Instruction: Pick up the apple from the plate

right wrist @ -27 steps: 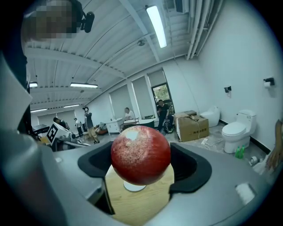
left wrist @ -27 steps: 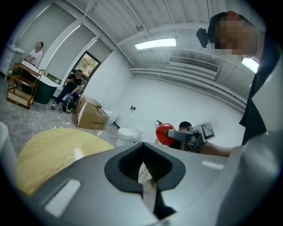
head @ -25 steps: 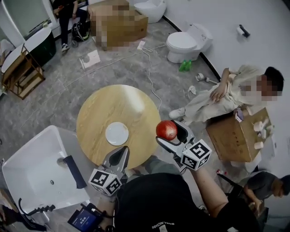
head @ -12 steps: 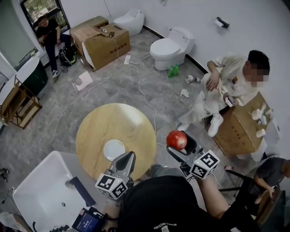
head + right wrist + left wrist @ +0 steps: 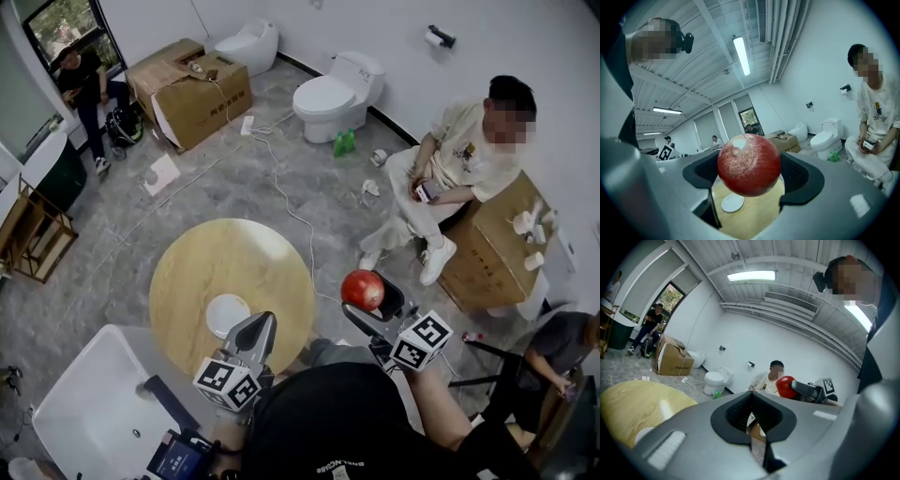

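Note:
A red apple (image 5: 362, 290) sits clamped in my right gripper (image 5: 367, 294), held up off to the right of the round wooden table (image 5: 253, 262). The same apple (image 5: 748, 164) fills the middle of the right gripper view, jaws pressed on both its sides; the apple (image 5: 786, 386) also shows in the left gripper view. A small white plate (image 5: 228, 315) lies bare on the table's near side, and the plate (image 5: 732, 203) shows far below the apple. My left gripper (image 5: 258, 328) hovers over the table's near edge, jaws together, holding nothing.
A white basin (image 5: 84, 403) stands at the lower left. A seated person (image 5: 450, 169) and cardboard boxes (image 5: 492, 248) are to the right, a toilet (image 5: 333, 89) and a cable (image 5: 286, 202) on the floor beyond the table. More boxes (image 5: 187, 89) stand at the back left.
The head view has shifted, showing more of the room's far side. My right gripper keeps the apple raised at the table's right edge; the left gripper stays near the table's front edge.

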`<state>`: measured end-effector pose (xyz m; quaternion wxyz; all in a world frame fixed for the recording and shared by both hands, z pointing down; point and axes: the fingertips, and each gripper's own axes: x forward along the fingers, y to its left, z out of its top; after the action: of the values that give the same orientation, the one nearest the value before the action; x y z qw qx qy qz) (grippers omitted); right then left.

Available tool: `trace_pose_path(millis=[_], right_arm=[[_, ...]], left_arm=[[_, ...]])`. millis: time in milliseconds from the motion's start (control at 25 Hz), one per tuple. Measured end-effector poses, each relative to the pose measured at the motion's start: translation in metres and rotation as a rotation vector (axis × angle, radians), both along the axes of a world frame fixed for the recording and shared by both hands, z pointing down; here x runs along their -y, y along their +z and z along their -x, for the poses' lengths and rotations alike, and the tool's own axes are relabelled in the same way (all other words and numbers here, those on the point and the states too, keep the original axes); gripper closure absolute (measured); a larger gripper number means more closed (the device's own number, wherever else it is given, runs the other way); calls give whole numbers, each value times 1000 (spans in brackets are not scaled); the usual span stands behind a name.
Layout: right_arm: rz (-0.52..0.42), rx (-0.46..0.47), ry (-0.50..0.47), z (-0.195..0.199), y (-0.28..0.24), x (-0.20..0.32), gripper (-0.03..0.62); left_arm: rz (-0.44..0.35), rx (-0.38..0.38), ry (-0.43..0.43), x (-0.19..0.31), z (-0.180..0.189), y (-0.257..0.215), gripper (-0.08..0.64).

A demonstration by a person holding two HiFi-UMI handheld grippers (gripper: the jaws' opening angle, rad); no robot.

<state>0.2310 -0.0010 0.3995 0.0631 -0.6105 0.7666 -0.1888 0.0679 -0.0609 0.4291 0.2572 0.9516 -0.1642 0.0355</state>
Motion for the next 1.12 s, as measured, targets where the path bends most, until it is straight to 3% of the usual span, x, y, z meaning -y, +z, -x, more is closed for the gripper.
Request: trace_pose_path(millis=[1120], right_arm=[[3,-8,21,-6,5,2,195]], left_arm=[[14,0,3,2,-5,8,543]])
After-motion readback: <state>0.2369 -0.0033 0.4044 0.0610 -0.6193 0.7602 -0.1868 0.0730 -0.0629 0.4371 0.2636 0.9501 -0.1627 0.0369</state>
